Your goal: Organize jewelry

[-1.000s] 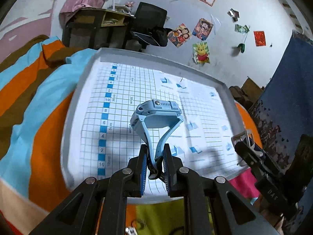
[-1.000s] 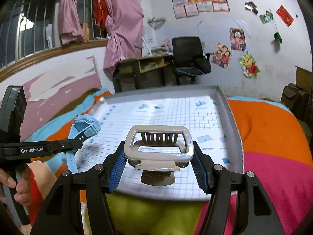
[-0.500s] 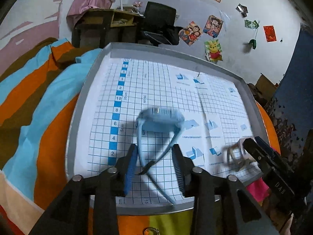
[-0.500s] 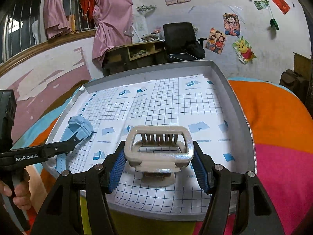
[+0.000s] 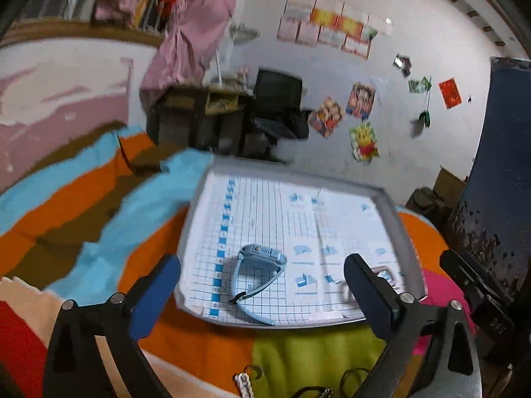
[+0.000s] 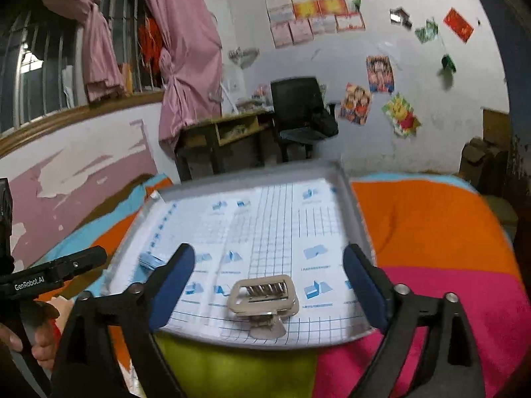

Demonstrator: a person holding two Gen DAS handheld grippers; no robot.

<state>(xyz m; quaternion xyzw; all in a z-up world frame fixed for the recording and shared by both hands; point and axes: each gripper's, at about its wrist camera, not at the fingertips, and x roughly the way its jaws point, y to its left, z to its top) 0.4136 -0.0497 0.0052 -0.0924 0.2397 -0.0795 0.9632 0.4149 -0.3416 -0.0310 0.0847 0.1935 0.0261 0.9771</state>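
Bed (image 5: 83, 205): soft striped blanket — so your tray (image 5: 403, 232) gives a flat base.
Watch (image 5: 260, 265): lies on the tray's grid; your left gripper (image 5: 262, 290) is opening, nothing between.
Hair clip (image 6: 264, 297): tray's near edge — right gripper (image 6: 267, 283) opening, clip loose.

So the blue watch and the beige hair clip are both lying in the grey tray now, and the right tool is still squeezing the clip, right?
Not quite. The right tool is not squeezing the hair clip: in the right wrist view its jaws are opening, with the clip lying free between them. The blue watch and the clip do both lie in the grey tray.
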